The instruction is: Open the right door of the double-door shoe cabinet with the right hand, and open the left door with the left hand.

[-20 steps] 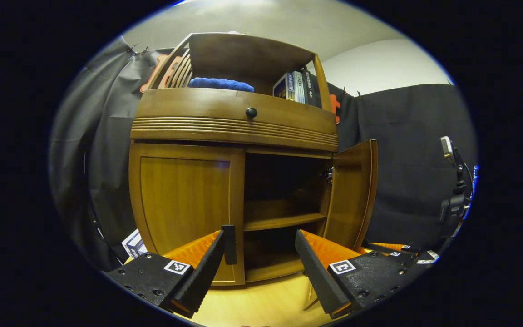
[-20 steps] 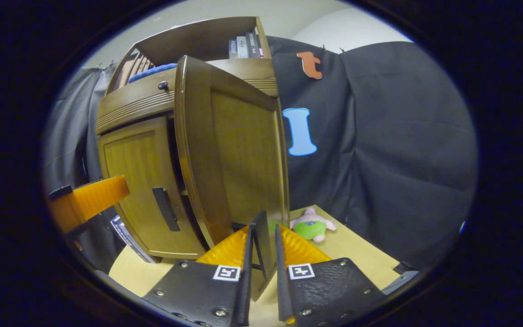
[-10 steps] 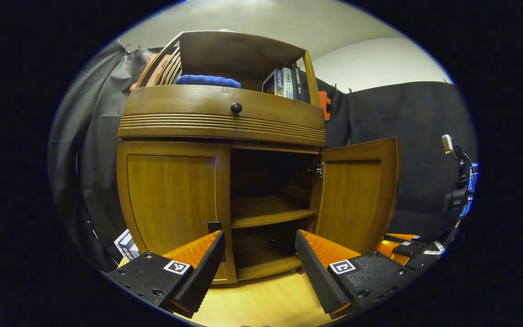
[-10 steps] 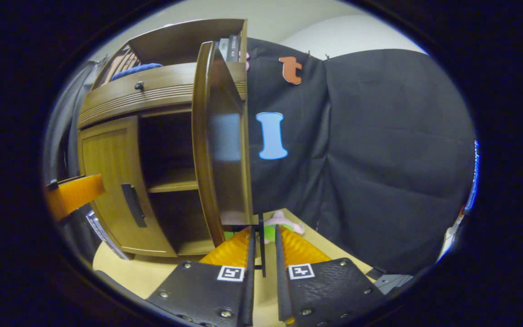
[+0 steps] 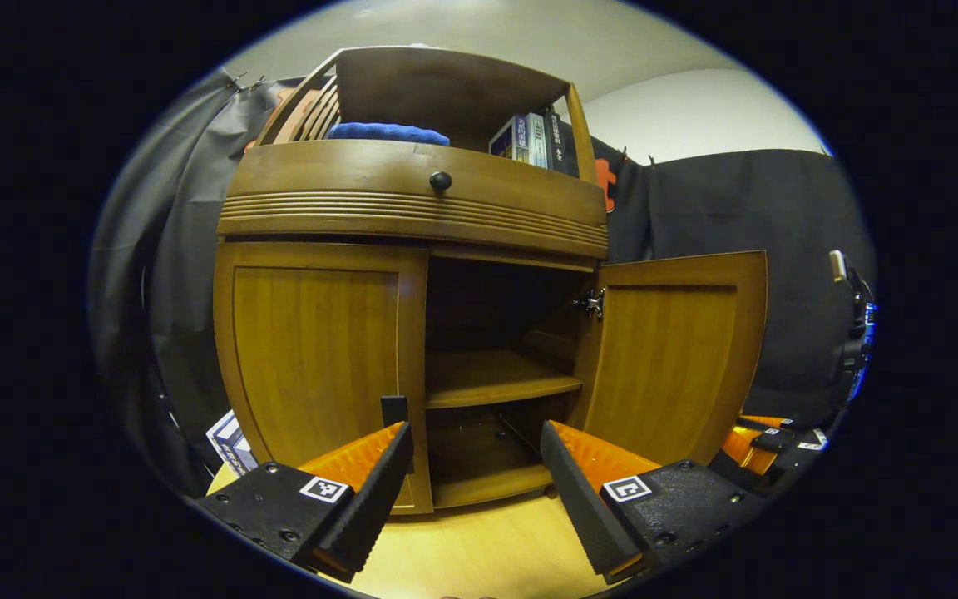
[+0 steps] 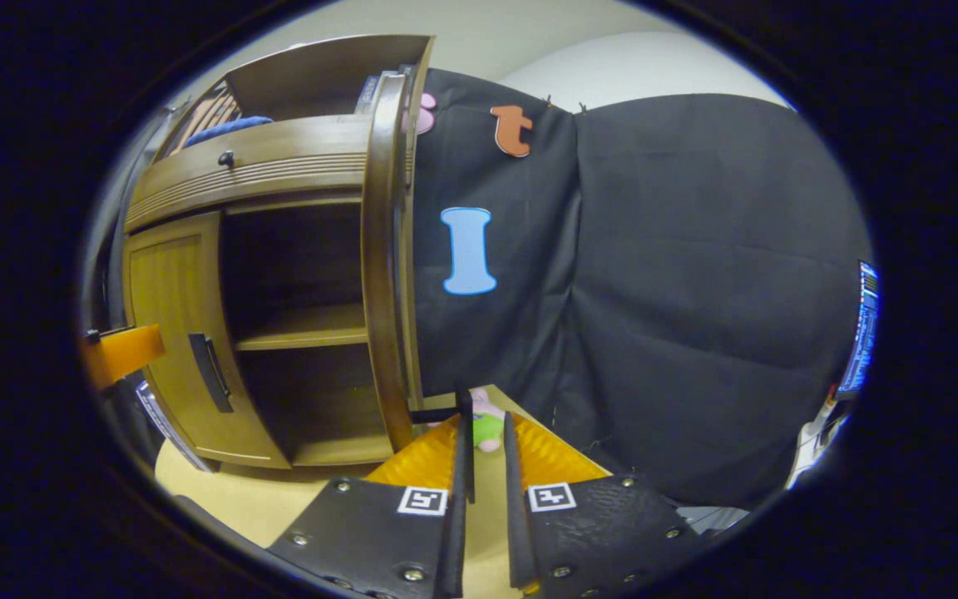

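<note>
The wooden shoe cabinet (image 5: 412,200) stands close in front of me. Its left door (image 5: 313,349) is closed; the dark handle (image 5: 394,409) of that door sits just above the tip of one finger of my open left gripper (image 5: 475,433), with nothing between the fingers. The right door (image 5: 670,358) is swung wide open. In the right gripper view that door (image 6: 381,249) shows edge-on, and my right gripper (image 6: 483,424) is shut on its thin dark handle (image 6: 466,412). The left gripper (image 6: 117,353) shows beside the left door (image 6: 167,333).
An inner shelf (image 5: 496,378) crosses the open right half. Books (image 5: 529,141) and a blue cloth (image 5: 396,131) lie on the top shelf above a drawer knob (image 5: 441,180). A plush toy (image 6: 487,426) lies behind the open door. A printed box (image 5: 229,441) leans at the cabinet's lower left.
The right door has swung farther open, drawn by the right gripper on its handle. The left gripper stays open by the left door's handle, shifting only slightly.
</note>
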`<state>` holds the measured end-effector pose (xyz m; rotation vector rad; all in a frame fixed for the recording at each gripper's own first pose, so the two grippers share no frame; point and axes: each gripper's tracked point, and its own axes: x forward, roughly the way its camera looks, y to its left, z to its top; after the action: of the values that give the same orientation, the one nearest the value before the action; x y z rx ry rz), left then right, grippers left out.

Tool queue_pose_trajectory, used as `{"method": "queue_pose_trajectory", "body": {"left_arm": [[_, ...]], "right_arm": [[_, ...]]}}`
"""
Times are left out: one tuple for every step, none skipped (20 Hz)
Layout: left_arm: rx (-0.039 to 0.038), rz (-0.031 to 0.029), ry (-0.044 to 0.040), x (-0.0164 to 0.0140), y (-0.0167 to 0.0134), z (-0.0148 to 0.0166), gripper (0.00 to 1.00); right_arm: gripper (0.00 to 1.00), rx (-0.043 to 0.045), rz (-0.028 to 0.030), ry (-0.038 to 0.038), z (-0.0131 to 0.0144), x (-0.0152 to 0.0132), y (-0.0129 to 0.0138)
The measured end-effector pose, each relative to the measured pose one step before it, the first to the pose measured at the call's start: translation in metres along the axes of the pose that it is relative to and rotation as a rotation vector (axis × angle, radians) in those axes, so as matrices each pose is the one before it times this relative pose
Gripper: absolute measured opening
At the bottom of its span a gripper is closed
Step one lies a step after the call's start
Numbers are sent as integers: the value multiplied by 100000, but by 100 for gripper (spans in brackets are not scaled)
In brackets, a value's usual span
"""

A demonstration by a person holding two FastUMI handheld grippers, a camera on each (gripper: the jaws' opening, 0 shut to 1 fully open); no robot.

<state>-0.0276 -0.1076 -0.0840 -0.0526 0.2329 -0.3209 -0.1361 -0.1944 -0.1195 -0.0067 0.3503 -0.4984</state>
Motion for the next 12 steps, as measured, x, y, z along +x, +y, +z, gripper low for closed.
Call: {"method": "queue_pose_trajectory", "body": {"left_arm": [[-299, 669, 473, 214, 252, -116, 92], [-409, 762, 655, 171, 173, -277, 92], [-468, 959, 1032, 305, 160, -201, 95], [-660, 881, 1388, 314, 286, -415, 96], [-837, 397, 1197, 313, 117, -279, 95], [-1028, 288, 1116, 326, 133, -355, 92], [-832, 372, 990, 259, 65, -237, 95], [-263, 872, 704, 172, 191, -272, 92], [285, 1232, 426, 206, 268, -31, 96], [493, 1362, 312, 385, 281, -139, 96], [541, 1349, 62, 460, 458, -14, 96], [328, 1391, 356, 754, 598, -23, 96]], "right_arm": [[21, -761, -2495, -526, 213, 11, -499], [21, -829, -2620, -614, 92, 155, -916], [21, -380, -2263, -441, 109, -30, -1013], [21, 55, -2043, -523, 246, -177, -842], [21, 185, -2094, -351, 134, -47, -830], [21, 212, -1975, -115, 54, -61, -781], [21, 528, -964, -138, -13, -50, -455], [21, 212, -1752, -69, 51, 11, -628], [21, 19, -1623, -448, 69, 39, -460], [21, -110, -1663, -595, 80, 238, -431], [21, -185, -1529, -550, 182, -186, -554], [21, -262, -1001, -340, -34, -307, -490]]}}
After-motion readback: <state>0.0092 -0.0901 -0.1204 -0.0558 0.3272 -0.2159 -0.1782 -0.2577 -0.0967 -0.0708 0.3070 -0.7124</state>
